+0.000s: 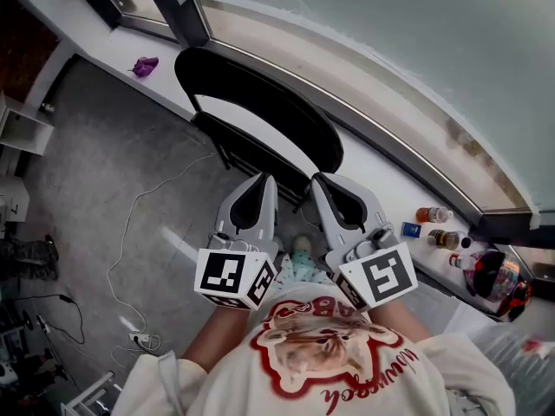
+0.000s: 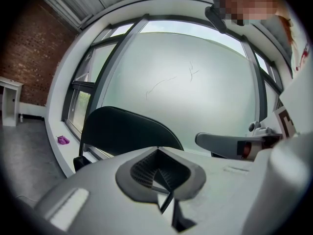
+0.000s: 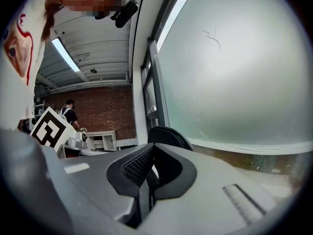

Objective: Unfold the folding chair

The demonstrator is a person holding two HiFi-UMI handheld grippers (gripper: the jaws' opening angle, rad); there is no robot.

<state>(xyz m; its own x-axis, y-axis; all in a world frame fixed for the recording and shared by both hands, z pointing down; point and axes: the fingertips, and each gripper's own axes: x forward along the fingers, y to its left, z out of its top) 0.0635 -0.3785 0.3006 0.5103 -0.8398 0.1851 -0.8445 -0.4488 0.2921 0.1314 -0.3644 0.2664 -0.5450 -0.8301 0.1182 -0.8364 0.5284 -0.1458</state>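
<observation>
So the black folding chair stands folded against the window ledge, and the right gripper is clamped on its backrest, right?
No: the right gripper is shut on nothing, short of the folding chair, as the right gripper view shows. The chair does stand folded against the window ledge.

You face a black folding chair set against a white sill, where a small purple thing lies. Your left gripper and right gripper are both pale grey with black ribbed pads at the jaws. Each carries a cube of black-and-white square markers. The floor is mottled grey and the window pane a frosted pale green. Your shirt is cream with a red print. An amber bottle stands on the sill at the right. The left gripper view shows a wall of red-brown brick.
</observation>
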